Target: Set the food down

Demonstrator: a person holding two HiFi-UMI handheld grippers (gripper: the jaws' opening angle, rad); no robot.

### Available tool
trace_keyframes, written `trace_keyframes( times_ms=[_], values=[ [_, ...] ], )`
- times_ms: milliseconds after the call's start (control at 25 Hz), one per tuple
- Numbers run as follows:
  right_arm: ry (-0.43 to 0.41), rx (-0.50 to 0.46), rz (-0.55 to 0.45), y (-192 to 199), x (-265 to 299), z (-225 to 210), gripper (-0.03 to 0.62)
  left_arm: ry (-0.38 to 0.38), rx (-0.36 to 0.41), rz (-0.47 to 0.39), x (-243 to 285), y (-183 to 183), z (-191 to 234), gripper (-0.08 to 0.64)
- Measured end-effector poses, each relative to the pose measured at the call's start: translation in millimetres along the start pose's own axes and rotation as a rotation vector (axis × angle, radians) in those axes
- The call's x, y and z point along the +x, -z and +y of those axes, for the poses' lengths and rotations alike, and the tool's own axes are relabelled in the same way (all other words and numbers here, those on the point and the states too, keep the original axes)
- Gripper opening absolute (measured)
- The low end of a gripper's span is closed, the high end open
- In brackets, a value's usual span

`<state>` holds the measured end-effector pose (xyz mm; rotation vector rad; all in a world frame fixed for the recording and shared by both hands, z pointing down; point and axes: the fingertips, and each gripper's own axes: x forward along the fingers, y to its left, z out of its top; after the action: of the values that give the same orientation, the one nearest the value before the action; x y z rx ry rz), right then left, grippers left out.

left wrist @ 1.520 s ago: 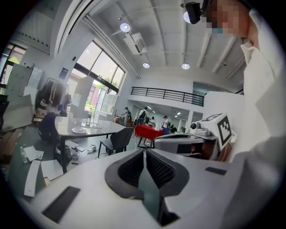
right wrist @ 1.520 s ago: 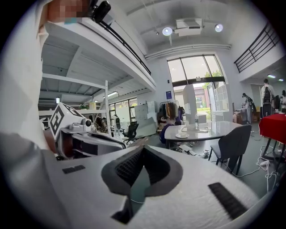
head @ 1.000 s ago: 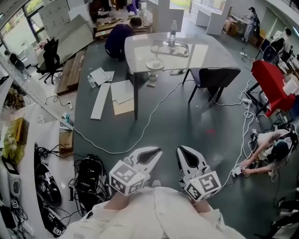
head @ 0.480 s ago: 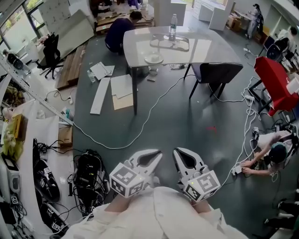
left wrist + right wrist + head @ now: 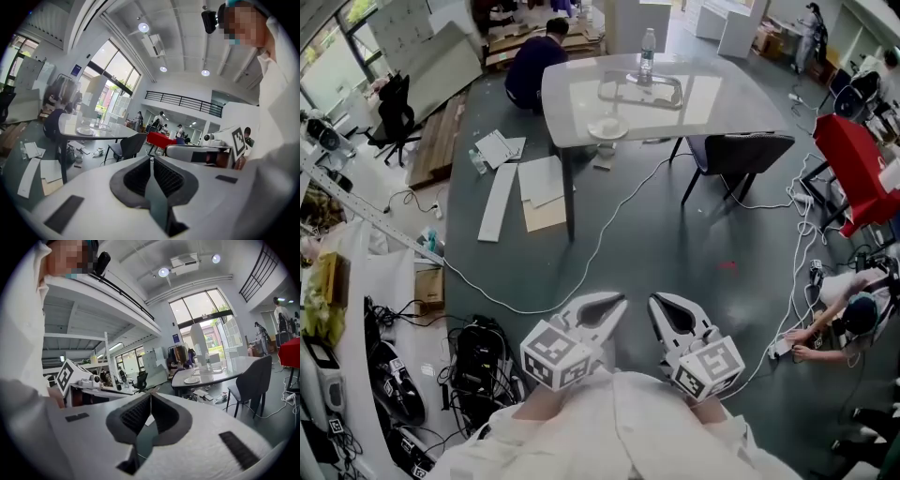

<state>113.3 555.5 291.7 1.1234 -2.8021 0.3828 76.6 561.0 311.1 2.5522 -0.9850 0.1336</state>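
Food is too small to make out from here. A white plate [image 5: 607, 128] lies near the front edge of the grey table [image 5: 722, 103] well ahead, and whether anything sits on it cannot be told. On the same table a clear tray [image 5: 675, 94] lies behind the plate, and a water bottle [image 5: 648, 47] stands upright at the far edge.

Both grippers are held low and close to the person's chest, side by side, with white sleeves [image 5: 609, 431] running back from them. The left gripper [image 5: 617, 301] points forward and a little to the right, the right gripper [image 5: 656, 300] forward and a little to the left, so their tips lean toward each other without touching. Each aims slightly below level toward the table. Their marker cubes, left [image 5: 555, 356] and right [image 5: 708, 367], sit at the near end.

In the left gripper view its two jaws are pressed together with nothing between them. The right gripper view shows the same for its jaws.

A dark chair [image 5: 741, 155] stands at the table's right side. A white cable [image 5: 600, 234] snakes across the floor between the table and the grippers. One person [image 5: 530, 66] crouches beyond the table's left end, and another [image 5: 844, 314] is low on the floor at the right.
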Motion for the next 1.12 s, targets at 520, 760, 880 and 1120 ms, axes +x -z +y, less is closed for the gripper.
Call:
trace_keyframes(
  times_ms=[520, 760, 880, 1120],
  values=[
    [0.035, -0.063, -0.013, -61.5, 142.4, -69.8, 0.003, 0.118, 0.026, 0.067, 65.8, -68.7, 127.7, 0.031],
    [0.078, -0.053, -0.025, -77.7, 192.1, -96.9, 0.003, 0.145, 0.056, 0.075, 84.7, -95.3, 177.6, 0.031],
    [0.078, -0.041, -0.010, -74.5, 210.4, -101.0, 0.003, 0.147, 0.034, 0.093, 89.9, -91.8, 198.3, 0.031],
    [0.089, -0.007, 0.043, -63.3, 231.2, -118.2, 0.003, 0.153, -0.022, 0.128, 101.3, -84.1, 224.6, 0.031]
  ],
)
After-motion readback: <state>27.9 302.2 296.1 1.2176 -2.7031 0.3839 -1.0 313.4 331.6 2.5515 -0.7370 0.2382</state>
